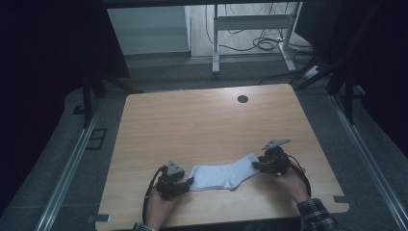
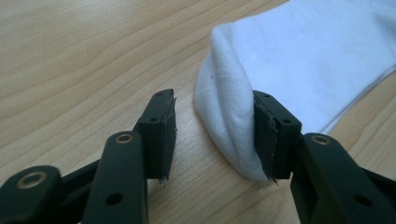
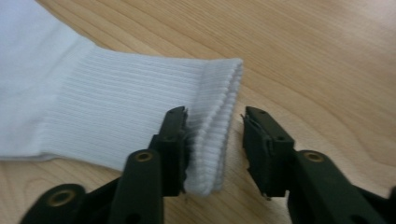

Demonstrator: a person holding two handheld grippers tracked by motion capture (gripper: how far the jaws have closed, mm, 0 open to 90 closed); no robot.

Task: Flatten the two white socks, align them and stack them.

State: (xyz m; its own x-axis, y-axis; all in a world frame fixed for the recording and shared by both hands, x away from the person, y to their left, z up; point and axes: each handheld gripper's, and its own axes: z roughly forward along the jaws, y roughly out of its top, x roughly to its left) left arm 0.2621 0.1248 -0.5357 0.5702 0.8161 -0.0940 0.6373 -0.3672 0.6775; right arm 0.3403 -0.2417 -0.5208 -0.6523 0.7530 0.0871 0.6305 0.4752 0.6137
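Where the person's forearms come in at the near edge of the table (image 1: 144, 144), each hand carries a gripper set at one end of a white sock (image 1: 221, 175). The left gripper (image 1: 187, 182) sits at the toe end; its own view shows the jaws spread, one pad touching the rounded toe (image 2: 229, 116) while the other stands clear over bare wood, so nothing is pinched. The right gripper (image 1: 257, 165) sits at the cuff; there too the jaws are spread, one pad against the ribbed cuff (image 3: 210, 140) and the other apart from it, with no squeeze on the cloth.

As for progress, my reading is that the sock is laid out flat and roughly straightened on the table, and both grippers stand parted at its ends. Whether this is a release after spreading or the approach to a fresh grip, the pictures alone do not settle. If more handling such as folding is intended, all of it seems left to do, since the sock shows no fold across its length.

The sock lies on the near half of the table, between the two hands. Its long axis runs across the table from left to right, with the toe pointing to the person's left and the cuff to the right; past the heel the leg part angles slightly away toward the far side.

Farther off, a dark round hole (image 1: 243, 99) marks the far part of the tabletop.
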